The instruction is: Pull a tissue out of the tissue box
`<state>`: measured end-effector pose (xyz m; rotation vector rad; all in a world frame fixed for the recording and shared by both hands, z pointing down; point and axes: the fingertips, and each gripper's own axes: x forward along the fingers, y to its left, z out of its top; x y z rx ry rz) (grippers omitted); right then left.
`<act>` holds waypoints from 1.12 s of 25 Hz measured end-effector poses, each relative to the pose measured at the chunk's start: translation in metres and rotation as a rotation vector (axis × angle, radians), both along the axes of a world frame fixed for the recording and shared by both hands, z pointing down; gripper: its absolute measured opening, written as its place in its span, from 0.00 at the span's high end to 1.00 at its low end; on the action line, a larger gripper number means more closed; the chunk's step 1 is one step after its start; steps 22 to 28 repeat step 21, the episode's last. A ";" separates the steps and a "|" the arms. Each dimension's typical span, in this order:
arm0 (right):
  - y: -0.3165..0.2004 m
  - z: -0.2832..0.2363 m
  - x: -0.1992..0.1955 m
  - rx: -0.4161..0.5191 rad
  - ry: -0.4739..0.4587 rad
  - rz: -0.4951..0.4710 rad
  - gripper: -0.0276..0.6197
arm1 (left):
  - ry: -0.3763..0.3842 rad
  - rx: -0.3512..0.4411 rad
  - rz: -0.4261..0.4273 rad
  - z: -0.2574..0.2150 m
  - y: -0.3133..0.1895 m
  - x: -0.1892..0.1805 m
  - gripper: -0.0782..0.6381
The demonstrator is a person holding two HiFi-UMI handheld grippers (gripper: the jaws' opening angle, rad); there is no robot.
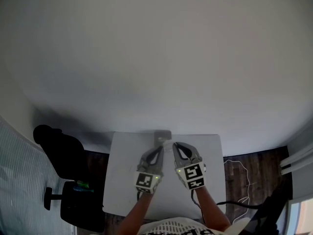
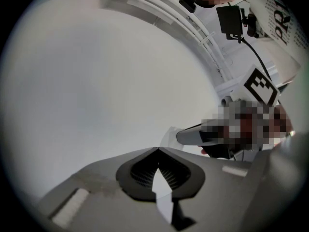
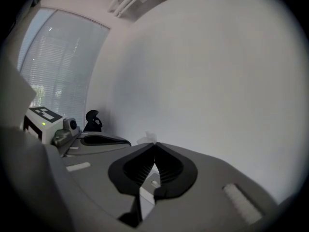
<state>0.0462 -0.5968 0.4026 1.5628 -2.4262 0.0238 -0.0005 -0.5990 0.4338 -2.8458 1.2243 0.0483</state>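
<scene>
White wall (image 1: 156, 58) is filling most of the head view, and at its foot a white bench (image 1: 122, 180) is standing with both tools over it.

The right hand-held gripper (image 3: 154, 145) is pressing its jaws fully together. A small wisp of white tissue (image 2: 170, 137) is sticking out past their tips, so it is pinching the tissue. The left hand-held gripper (image 2: 157, 149) is sitting just beside it, on its left. Its jaws are also meeting tip to tip, and nothing is showing between them. Both are pointing away from the person toward the wall, with their tips near each other.

Just ahead of those tips, the tissue box (image 1: 162, 135) is sitting at the far edge of the bench, close to the wall. It is showing only as a small grey shape in the head view. I cannot tell whether either tool is touching the box, or whether the tissue is free of it.

Behind the tools, the person's forearms (image 1: 211, 210) are reaching in from the near edge of the bench. Dark wooden floor (image 1: 244, 168) is showing on either side of the bench. A black chair (image 1: 63, 153) is standing to the left of the bench, and a window with pale blinds (image 3: 58, 66) is showing beyond it in the right gripper view.
</scene>
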 end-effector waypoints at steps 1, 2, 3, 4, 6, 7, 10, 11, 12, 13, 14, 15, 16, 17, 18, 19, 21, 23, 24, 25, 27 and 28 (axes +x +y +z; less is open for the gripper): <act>0.001 0.000 0.000 -0.001 0.000 0.001 0.94 | 0.004 -0.009 0.001 0.001 0.001 0.000 0.90; 0.002 0.001 0.001 -0.001 0.001 0.002 0.94 | 0.008 -0.013 0.001 0.002 0.002 0.000 0.90; 0.002 0.002 0.001 -0.003 0.000 0.002 0.94 | 0.007 -0.009 0.000 0.002 0.002 0.000 0.90; 0.001 0.002 0.001 -0.004 -0.001 0.002 0.94 | 0.000 0.001 0.000 0.003 0.001 0.000 0.90; 0.000 0.004 0.002 -0.006 -0.001 0.003 0.94 | -0.008 0.014 0.000 0.003 -0.001 0.000 0.90; 0.000 0.004 0.002 -0.007 -0.001 0.003 0.94 | -0.008 0.011 0.000 0.003 -0.001 0.000 0.90; -0.001 0.005 0.004 -0.008 -0.002 0.004 0.94 | -0.001 -0.006 0.000 0.006 -0.001 0.003 0.90; -0.001 0.006 0.005 -0.008 -0.003 0.005 0.94 | -0.001 -0.014 0.002 0.007 0.000 0.004 0.90; -0.001 0.005 0.005 -0.009 -0.003 0.005 0.94 | 0.001 -0.022 0.004 0.007 0.000 0.004 0.90; -0.001 0.004 0.006 -0.008 -0.003 0.005 0.94 | 0.005 -0.029 0.005 0.007 0.001 0.005 0.90; -0.001 0.004 0.006 -0.008 -0.004 0.006 0.94 | 0.007 -0.031 0.006 0.007 0.001 0.005 0.90; -0.001 0.003 0.006 -0.008 -0.004 0.007 0.94 | 0.002 -0.027 0.009 0.007 0.001 0.004 0.90; -0.001 0.003 0.006 -0.008 -0.006 0.009 0.94 | -0.003 -0.021 0.012 0.006 0.001 0.004 0.90; -0.002 0.003 0.005 -0.009 -0.006 0.009 0.94 | -0.004 -0.019 0.014 0.006 0.000 0.005 0.90; -0.003 0.004 0.005 -0.010 -0.006 0.008 0.94 | 0.000 -0.022 0.013 0.007 -0.001 0.004 0.90; -0.004 0.004 0.005 -0.010 -0.006 0.006 0.94 | 0.007 -0.027 0.010 0.009 -0.002 0.004 0.90; -0.006 0.006 0.004 -0.010 -0.003 0.001 0.94 | 0.015 -0.032 0.004 0.012 -0.004 0.003 0.90; -0.006 0.006 0.004 -0.010 -0.003 0.001 0.94 | 0.015 -0.032 0.004 0.012 -0.004 0.003 0.90; -0.006 0.006 0.004 -0.010 -0.003 0.001 0.94 | 0.015 -0.032 0.004 0.012 -0.004 0.003 0.90; -0.006 0.006 0.004 -0.010 -0.003 0.001 0.94 | 0.015 -0.032 0.004 0.012 -0.004 0.003 0.90; -0.006 0.006 0.004 -0.010 -0.003 0.001 0.94 | 0.015 -0.032 0.004 0.012 -0.004 0.003 0.90; -0.006 0.006 0.004 -0.010 -0.003 0.001 0.94 | 0.015 -0.032 0.004 0.012 -0.004 0.003 0.90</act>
